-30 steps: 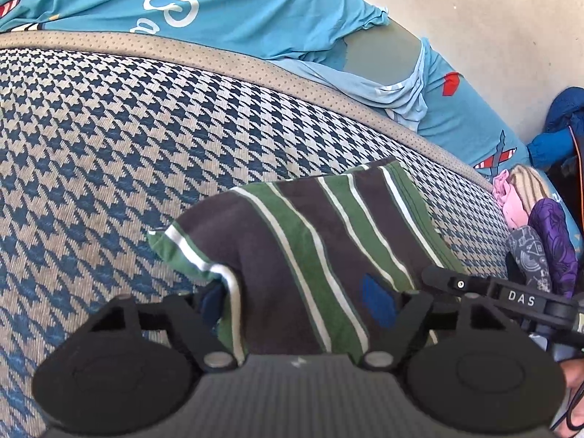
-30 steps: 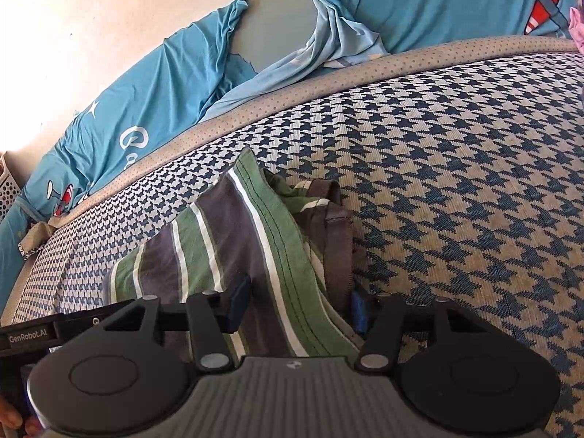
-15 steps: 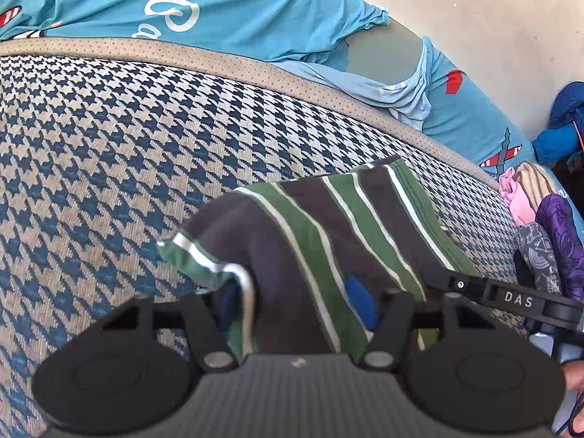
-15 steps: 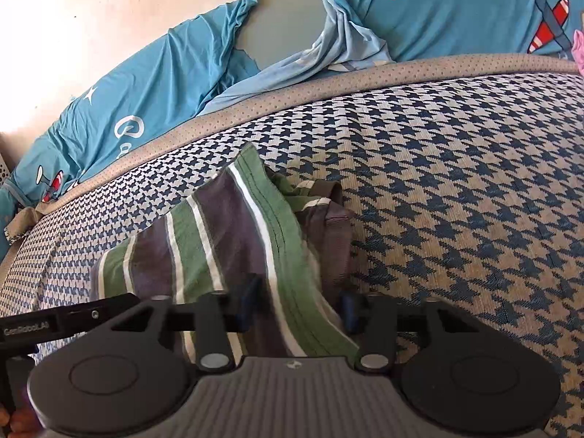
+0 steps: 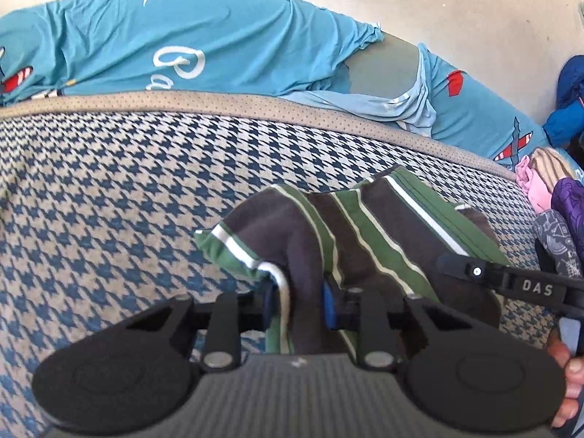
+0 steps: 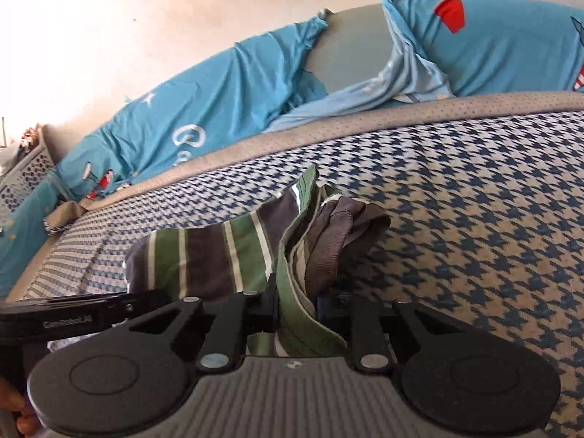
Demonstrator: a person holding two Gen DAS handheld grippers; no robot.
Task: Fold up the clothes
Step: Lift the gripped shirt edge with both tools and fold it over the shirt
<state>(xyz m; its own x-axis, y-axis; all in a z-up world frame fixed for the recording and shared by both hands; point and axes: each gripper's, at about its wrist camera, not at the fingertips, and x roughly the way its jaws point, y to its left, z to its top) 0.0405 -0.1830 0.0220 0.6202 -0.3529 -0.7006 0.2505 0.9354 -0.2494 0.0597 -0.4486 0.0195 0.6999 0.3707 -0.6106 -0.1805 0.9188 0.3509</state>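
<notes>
Fingers of the left gripper (image 5: pixel 296 304) pinch a gathered edge of the striped shirt (image 5: pixel 365 233), a green, dark grey and white garment, and the right gripper (image 6: pixel 296 304) is likewise clamped on the shirt's (image 6: pixel 219 252) green hem beside its bunched grey collar. Beyond both grippers the shirt lies partly folded on the blue-and-beige houndstooth mattress (image 5: pixel 127 182). Farther back a turquoise printed sheet (image 5: pixel 182 36) drapes along the pale wall (image 6: pixel 146 18), with a pile of other clothes (image 5: pixel 558 200) at the mattress's right end.
</notes>
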